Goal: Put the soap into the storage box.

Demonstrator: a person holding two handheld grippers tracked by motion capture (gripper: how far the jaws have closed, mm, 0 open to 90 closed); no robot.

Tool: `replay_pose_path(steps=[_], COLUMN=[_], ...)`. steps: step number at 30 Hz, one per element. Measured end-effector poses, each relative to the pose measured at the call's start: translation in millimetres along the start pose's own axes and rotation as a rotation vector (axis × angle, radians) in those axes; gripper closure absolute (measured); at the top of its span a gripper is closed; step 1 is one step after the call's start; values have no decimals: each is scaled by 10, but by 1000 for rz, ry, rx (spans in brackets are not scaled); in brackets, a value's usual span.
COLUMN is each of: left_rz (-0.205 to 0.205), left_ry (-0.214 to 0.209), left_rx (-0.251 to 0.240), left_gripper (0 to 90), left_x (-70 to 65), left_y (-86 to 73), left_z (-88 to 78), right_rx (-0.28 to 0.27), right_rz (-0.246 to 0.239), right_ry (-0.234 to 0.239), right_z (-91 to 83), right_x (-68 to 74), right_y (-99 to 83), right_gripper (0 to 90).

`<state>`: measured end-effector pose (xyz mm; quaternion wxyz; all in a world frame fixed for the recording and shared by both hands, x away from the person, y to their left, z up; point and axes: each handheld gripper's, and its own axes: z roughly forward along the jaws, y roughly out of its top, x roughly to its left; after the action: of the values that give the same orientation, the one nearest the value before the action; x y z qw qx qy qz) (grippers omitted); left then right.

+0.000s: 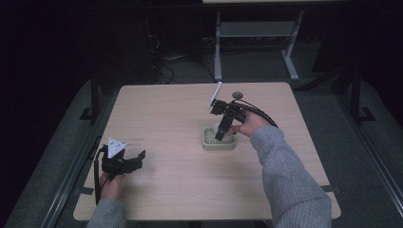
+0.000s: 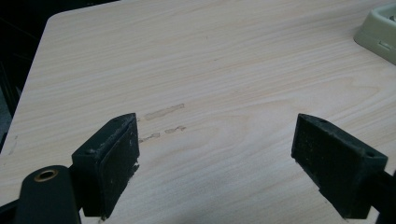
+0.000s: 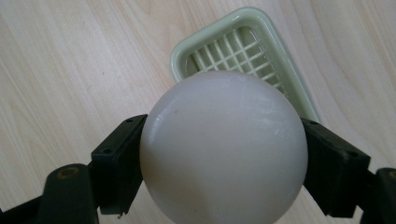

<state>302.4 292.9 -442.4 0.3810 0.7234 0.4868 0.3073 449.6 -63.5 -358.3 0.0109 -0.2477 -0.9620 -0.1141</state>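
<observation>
Pale wood-grain table (image 1: 171, 118) carried a green slotted tray (image 1: 209, 142) near its centre. Right gripper (image 1: 222, 134) was clamped on a white ball (image 3: 223, 147), held directly above that tray. Left gripper (image 1: 140, 156) rested near the table's left edge, jaws apart, holding nothing.

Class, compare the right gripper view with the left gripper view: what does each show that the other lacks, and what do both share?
Right gripper view alone: a smooth white ball clamped between the right gripper's black jaws, above the grid floor of the pale green plastic tray. Left gripper view alone: the left gripper with its jaws spread wide and nothing between them, and faint tape marks on the wood. Both share: the light wooden table and at least part of the pale green tray, which sits at the upper right corner of the left gripper view.
</observation>
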Motion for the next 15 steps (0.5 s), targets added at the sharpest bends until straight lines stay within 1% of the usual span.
replay_pose_path(steps=[2, 7, 8, 10, 12, 14, 15], left_rz=[-2, -1, -1, -1, -1, 0, 1], left_ry=[-1, -2, -3, -3, -3, -3, -2], left_rx=[-3, -1, -1, 1, 1, 0, 1], left_gripper=[148, 149, 149, 148, 148, 148, 148], left_x=[-1, -2, -3, -3, -1, -1, -1], left_y=[0, 0, 0, -1, 0, -1, -1], left_z=[-1, 1, 1, 1, 0, 1, 2], right_rx=[8, 12, 16, 16, 13, 13, 17], right_rz=[2, 10, 16, 14, 30, 28, 36], right_ry=[-5, -5, 1, -2, 6, 7, 8], right_z=[22, 62, 84, 97, 124, 134, 145], right_x=[-16, -32, -40, -51, -80, -89, -92], right_y=[40, 73, 88, 92, 105, 111, 125], right_gripper=[220, 220, 220, 220, 219, 220, 220])
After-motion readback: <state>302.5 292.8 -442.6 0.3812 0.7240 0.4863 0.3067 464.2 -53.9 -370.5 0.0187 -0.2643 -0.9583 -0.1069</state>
